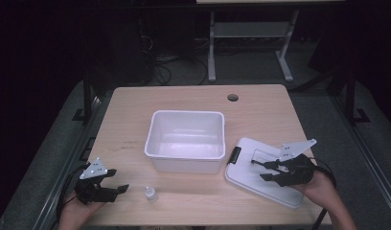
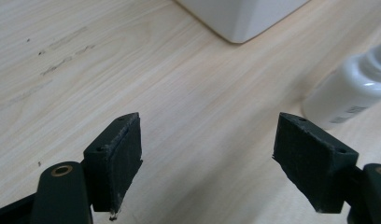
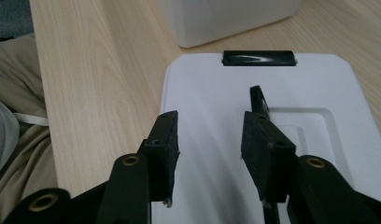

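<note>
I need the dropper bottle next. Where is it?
In the high view, the small bottle stands near the table's front edge, between the left gripper and the white bin.

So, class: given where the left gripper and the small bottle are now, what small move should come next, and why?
Probably ease the left gripper forward and toward the small white bottle until the jaws straddle it. The jaws are open and empty, the bottle stands upright just beyond them, and the white bin beside it is empty.
</note>
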{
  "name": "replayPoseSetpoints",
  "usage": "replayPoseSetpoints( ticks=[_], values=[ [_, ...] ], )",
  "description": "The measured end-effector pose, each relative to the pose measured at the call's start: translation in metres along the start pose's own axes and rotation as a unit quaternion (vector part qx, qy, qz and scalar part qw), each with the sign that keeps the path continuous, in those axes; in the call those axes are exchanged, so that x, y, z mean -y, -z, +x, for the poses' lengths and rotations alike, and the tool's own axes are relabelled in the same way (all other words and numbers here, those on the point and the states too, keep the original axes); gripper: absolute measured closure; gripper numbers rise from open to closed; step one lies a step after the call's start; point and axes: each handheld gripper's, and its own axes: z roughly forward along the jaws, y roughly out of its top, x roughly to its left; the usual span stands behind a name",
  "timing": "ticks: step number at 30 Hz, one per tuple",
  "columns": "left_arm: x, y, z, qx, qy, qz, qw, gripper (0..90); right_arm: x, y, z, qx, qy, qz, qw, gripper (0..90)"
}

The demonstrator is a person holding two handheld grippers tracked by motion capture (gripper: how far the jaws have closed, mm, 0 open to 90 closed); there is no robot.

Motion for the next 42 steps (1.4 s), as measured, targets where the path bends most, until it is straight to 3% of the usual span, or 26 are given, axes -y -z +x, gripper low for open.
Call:
replayPoseSetpoints(
  ticks=[15, 27, 42],
  values=[
    [-0.019, 0.012, -0.02, 0.03, -0.056, 0.019, 0.9978, 23.2, 0.008, -0.02, 0.016, -0.004, -0.003, -0.001, 1.0, 44.6],
    [-0.039, 0.009, -0.04, 0.065, -0.106, 0.038, 0.9915, 23.5, 0.014, -0.03, 0.026, -0.007, -0.001, -0.005, 1.0, 40.5],
    [-0.052, -0.008, -0.058, 0.098, -0.145, 0.071, 0.9819, 27.2, 0.016, -0.035, 0.03, -0.007, 0.005, 0.001, 1.0, 37.7]
  ],
)
